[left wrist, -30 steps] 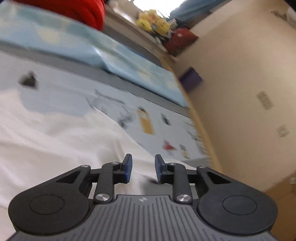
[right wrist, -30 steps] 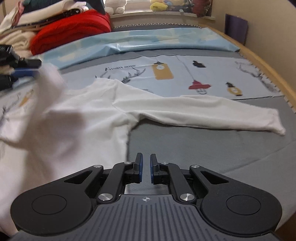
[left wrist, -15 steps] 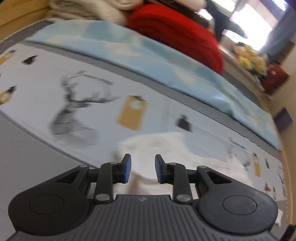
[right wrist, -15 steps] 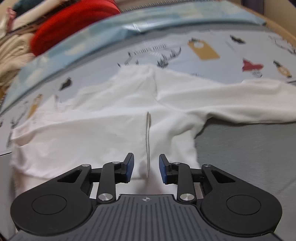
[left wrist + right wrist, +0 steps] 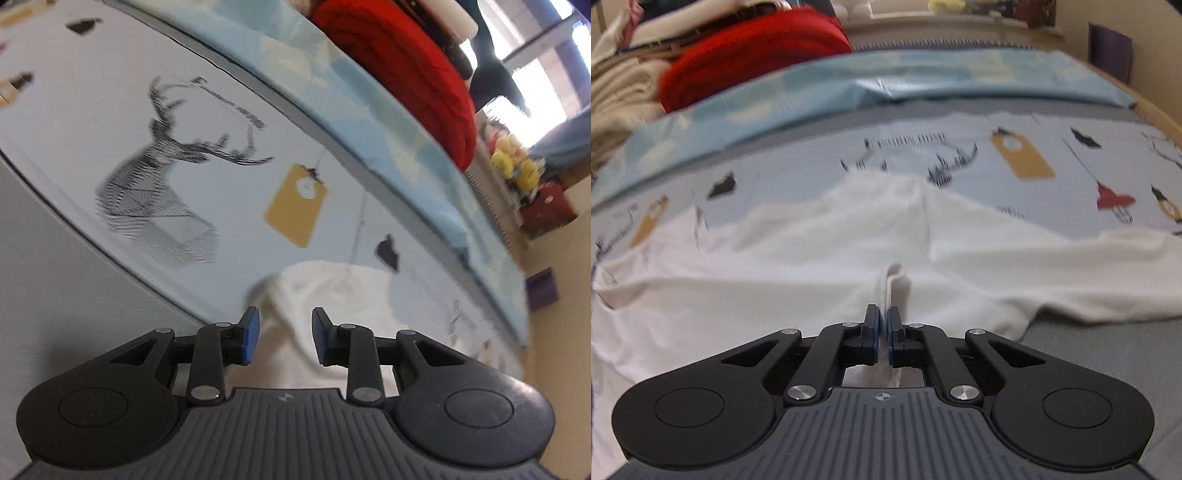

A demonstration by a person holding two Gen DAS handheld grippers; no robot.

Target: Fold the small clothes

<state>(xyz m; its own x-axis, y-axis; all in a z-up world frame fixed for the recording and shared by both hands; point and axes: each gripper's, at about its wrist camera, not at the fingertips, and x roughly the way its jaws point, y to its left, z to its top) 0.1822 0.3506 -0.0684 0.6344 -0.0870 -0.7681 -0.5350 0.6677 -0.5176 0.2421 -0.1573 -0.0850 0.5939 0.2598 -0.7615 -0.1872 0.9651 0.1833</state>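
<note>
A small white long-sleeved garment (image 5: 820, 243) lies spread on the printed bed sheet (image 5: 812, 162). My right gripper (image 5: 882, 328) is shut on a pinched fold of the white fabric near the garment's lower middle; the fold stands up between the blue pads. One sleeve (image 5: 1100, 280) stretches to the right. In the left wrist view, my left gripper (image 5: 284, 336) is open, with a bunched white end of the garment (image 5: 332, 291) lying just beyond and between the fingers, not gripped.
A red folded blanket (image 5: 753, 55) and cream folded clothes (image 5: 617, 96) are piled at the far left. A light blue pad (image 5: 923, 77) runs along the back. The bed's wooden edge (image 5: 1160, 122) is at the right. Grey mattress cover (image 5: 48, 266) lies at the left.
My right gripper closed on a fold of the white garment; it was open half a second ago. My left gripper stayed open and swung over to the garment's end.
</note>
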